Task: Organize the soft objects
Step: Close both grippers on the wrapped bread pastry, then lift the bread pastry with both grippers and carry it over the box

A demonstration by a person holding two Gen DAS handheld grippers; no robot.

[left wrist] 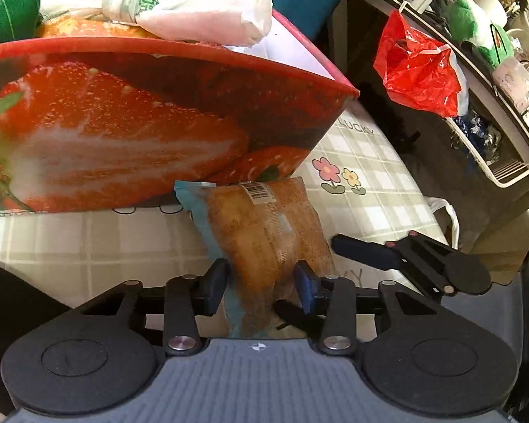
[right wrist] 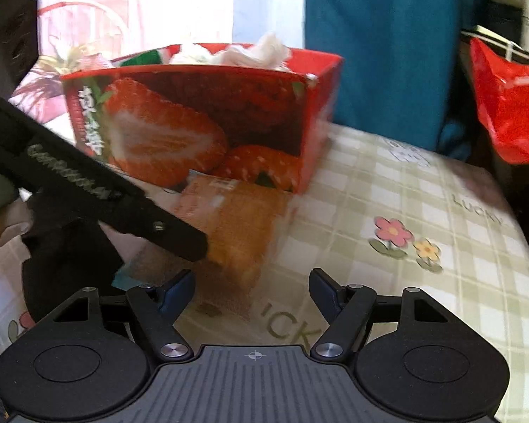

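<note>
Left wrist view: task looks well along but not finished, as far as I can judge. 1 strawberry-print box (left wrist: 158, 120) sits on the checked tabletop (left wrist: 370, 190) and is already filled above its rim w/ soft stuff: 1 white wrapped bundle (left wrist: 208, 14), 1 green felt piece (left wrist: 10, 14), something orange under them (can't tell what). So at least 3 items are in the box; exact count is hidden by the box wall.

Left to do: 1 packaged bread (left wrist: 264, 232), in a clear wrapper w/ a blue edge, still outside the box, lying just in front of it on the tabletop. Left claw (left wrist: 261, 282) is clenched on the near end of that pack, pads pressing both sides. Probably the last loose soft item; no others visible on the tabletop.

Right wrist view (blurred): right claw (right wrist: 252, 290) is released, fingers spread wide, nothing between them, hovering over the tabletop near the bread's right side. Left claw's arm crosses that view from the left.

Off the tabletop: 1 red plastic bag (left wrist: 419, 70) hangs at a wire rack (left wrist: 504, 172), 1 green plush sits higher up. Can't tell if those belong to the task.
</note>
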